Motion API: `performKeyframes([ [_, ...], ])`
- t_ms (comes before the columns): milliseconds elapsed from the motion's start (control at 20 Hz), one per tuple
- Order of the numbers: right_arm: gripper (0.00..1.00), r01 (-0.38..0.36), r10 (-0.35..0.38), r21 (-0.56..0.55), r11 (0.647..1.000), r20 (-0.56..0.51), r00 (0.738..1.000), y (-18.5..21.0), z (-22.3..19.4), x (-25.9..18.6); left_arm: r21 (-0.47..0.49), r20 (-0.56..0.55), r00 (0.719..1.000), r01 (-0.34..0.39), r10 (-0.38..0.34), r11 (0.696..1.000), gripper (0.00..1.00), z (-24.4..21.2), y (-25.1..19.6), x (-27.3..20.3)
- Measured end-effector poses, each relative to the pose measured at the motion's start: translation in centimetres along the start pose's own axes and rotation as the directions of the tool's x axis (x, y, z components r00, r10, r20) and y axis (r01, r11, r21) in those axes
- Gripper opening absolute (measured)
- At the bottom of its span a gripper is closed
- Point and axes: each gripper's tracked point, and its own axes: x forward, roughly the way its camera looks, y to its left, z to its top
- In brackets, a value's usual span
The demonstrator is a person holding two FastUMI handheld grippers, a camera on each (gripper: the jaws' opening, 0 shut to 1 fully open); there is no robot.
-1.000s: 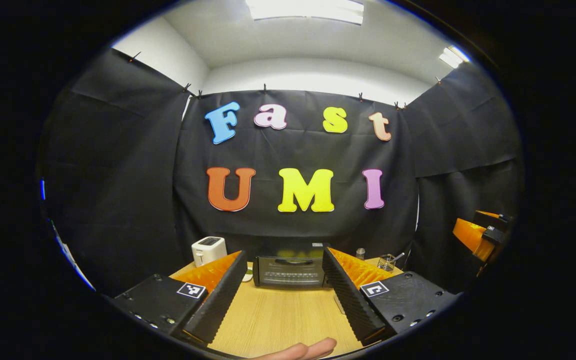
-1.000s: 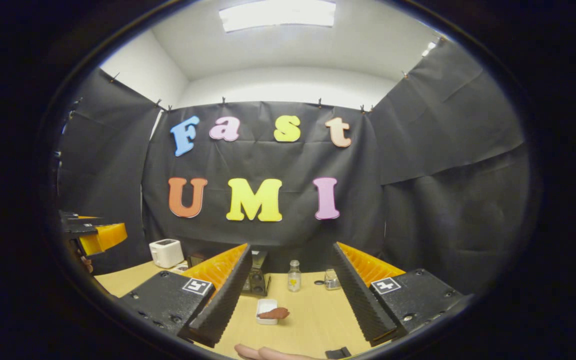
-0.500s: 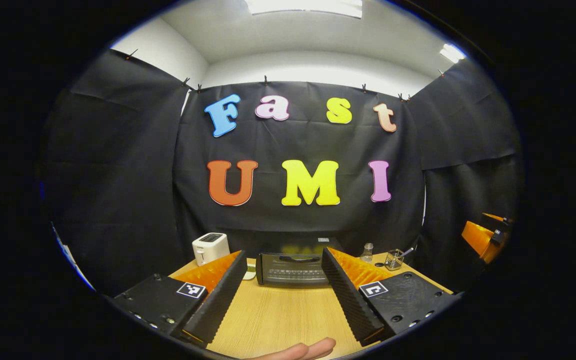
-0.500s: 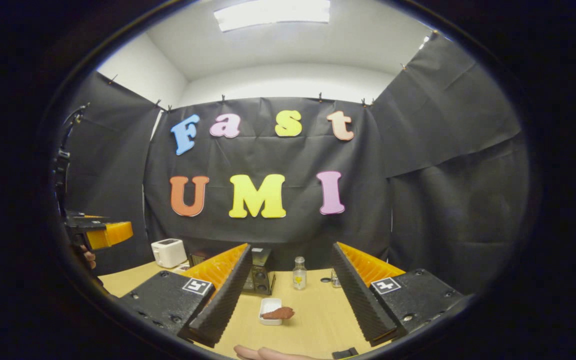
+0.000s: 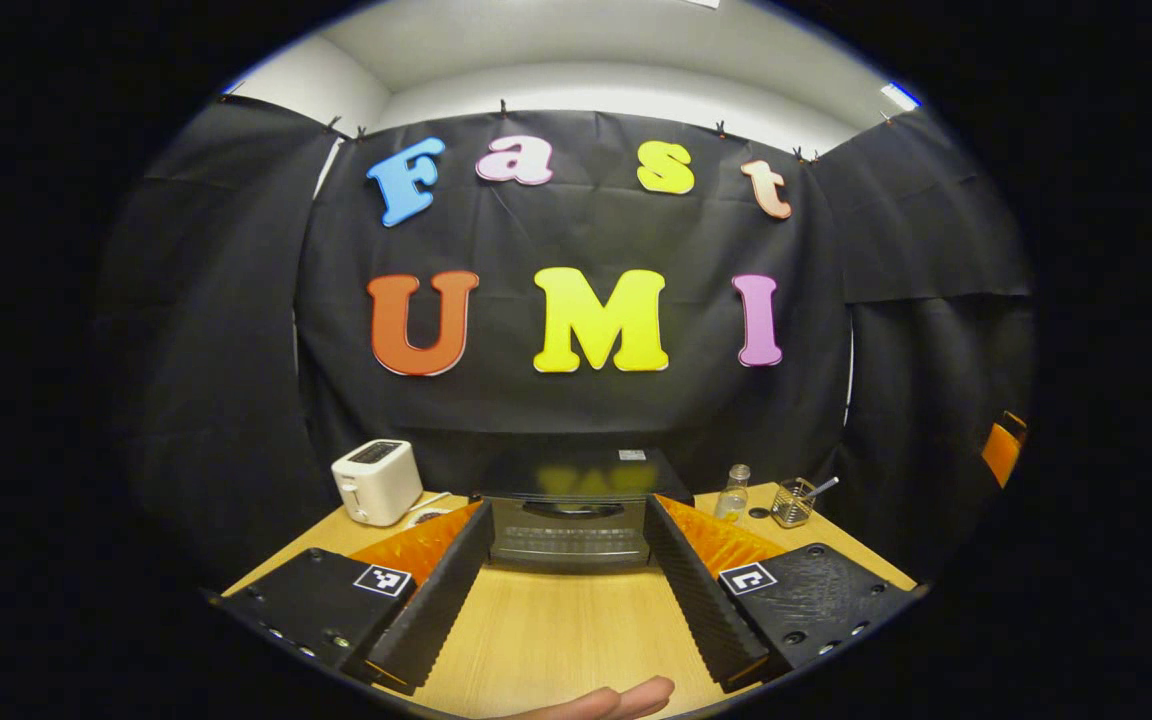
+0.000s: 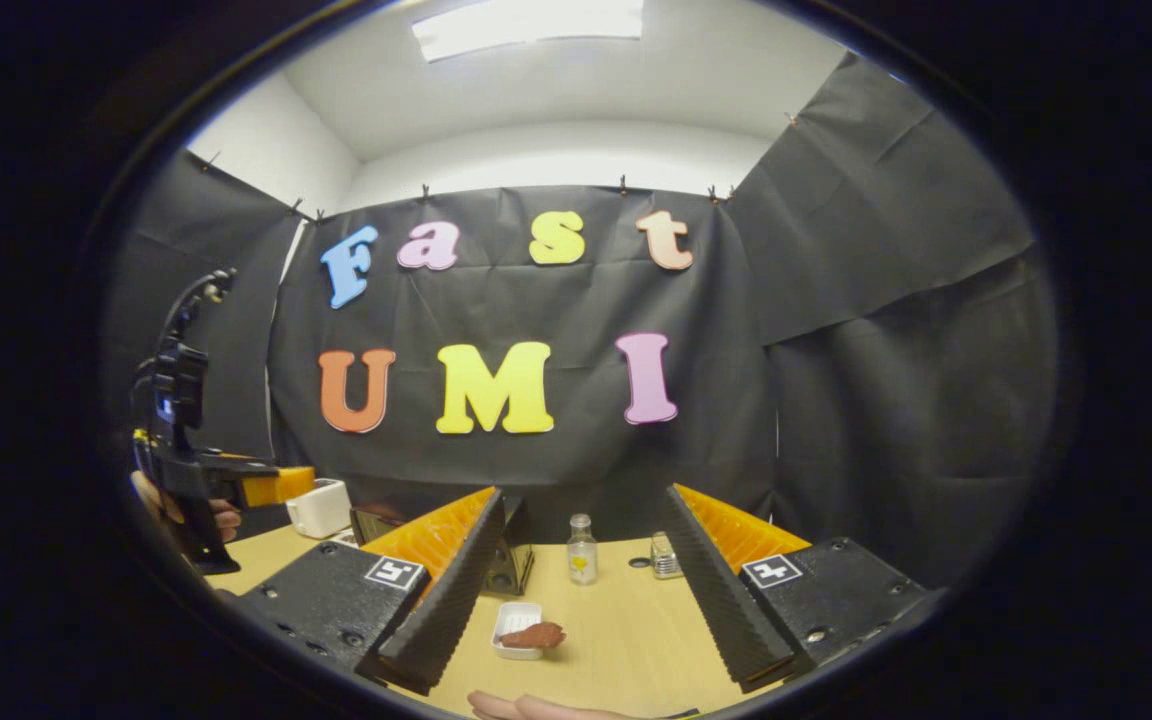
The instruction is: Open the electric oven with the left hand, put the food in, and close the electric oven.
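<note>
Oven (image 5: 572,518) door shut, left gripper (image 5: 564,592) spread, no legible labels

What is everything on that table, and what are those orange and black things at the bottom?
oven: one, black, back middle of the table, door shut
toaster: one, white, left of the oven
bottle: one, clear, right of the oven
wire basket: one, metal, right of the bottle
tray: one, white, near table middle, holding the food
food: one piece, reddish brown
table: one, light wood
left tongs: one pair, orange and black, open, aimed at the oven
right tongs: one pair, open, above the tray
</note>
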Motion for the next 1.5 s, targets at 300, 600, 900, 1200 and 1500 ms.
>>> performKeyframes([
  [300, 1.0, 0.028, -0.028, -0.013, 1.0, -0.012, 1.0, -2.6, -0.8, 1.0, 0.022, -0.14, 0.99, 0.036, -0.032, 0.999, 0.96, -3.7, -1.2, 10.5],
  [600, 1.0, 0.053, -0.053, -0.021, 0.998, -0.032, 0.998, -4.6, -1.9, 1.6, 0.017, -0.257, 0.966, 0.017, -0.012, 1.0, 0.96, -7.5, -0.3, 19.2],
  [900, 1.0, 0.08, -0.081, -0.015, 0.997, -0.023, 0.996, -6.7, -1.9, 1.5, 0.017, -0.339, 0.941, -0.016, 0.021, 1.0, 0.98, -10.5, 0.7, 23.0],
  [1200, 1.0, 0.098, -0.098, 0.003, 0.995, -0.024, 0.995, -7.8, -2.0, 1.0, 0.028, -0.345, 0.939, 0.009, 0.002, 1.0, 0.98, -10.8, 0.5, 24.2],
  [1500, 1.0, 0.095, -0.095, 0.017, 0.995, -0.024, 0.995, -7.5, -1.9, -0.6, 0.013, -0.376, 0.927, 0.01, -0.004, 1.0, 0.95, -11.8, 0.6, 21.6],
])
